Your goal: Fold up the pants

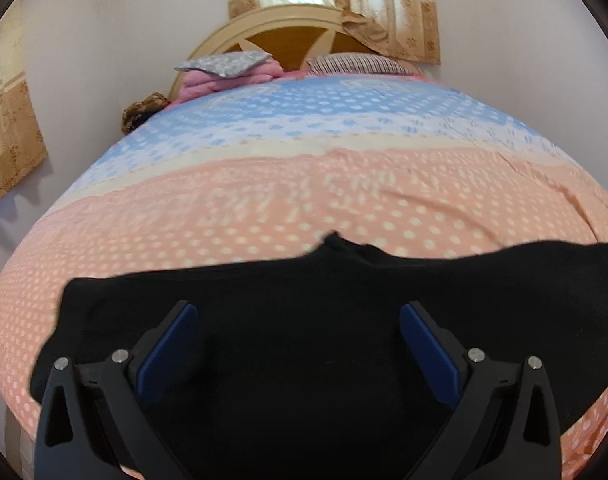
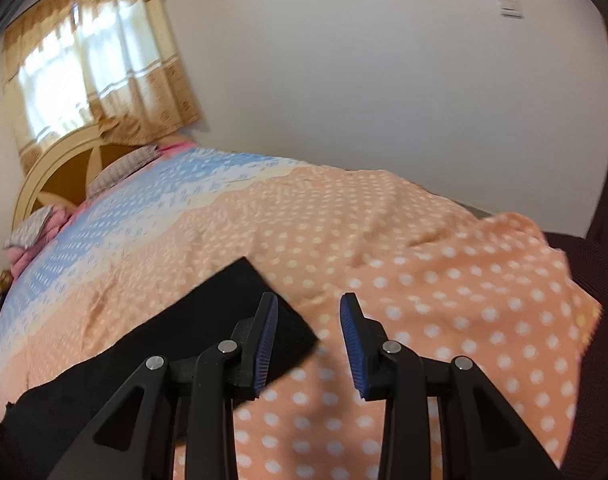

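The black pants lie flat across the near part of the bed, on the orange dotted cover. In the left wrist view my left gripper hovers over the middle of the pants, jaws wide open and empty. In the right wrist view the pants run from the lower left to a squared end near the centre. My right gripper is open and empty, with its left finger over that end of the pants and its right finger over bare cover.
The bed cover is orange with white dots near me and blue farther off. Pillows and folded pink bedding lie by the wooden headboard. Curtains hang behind. The bed's right edge drops to a dark floor.
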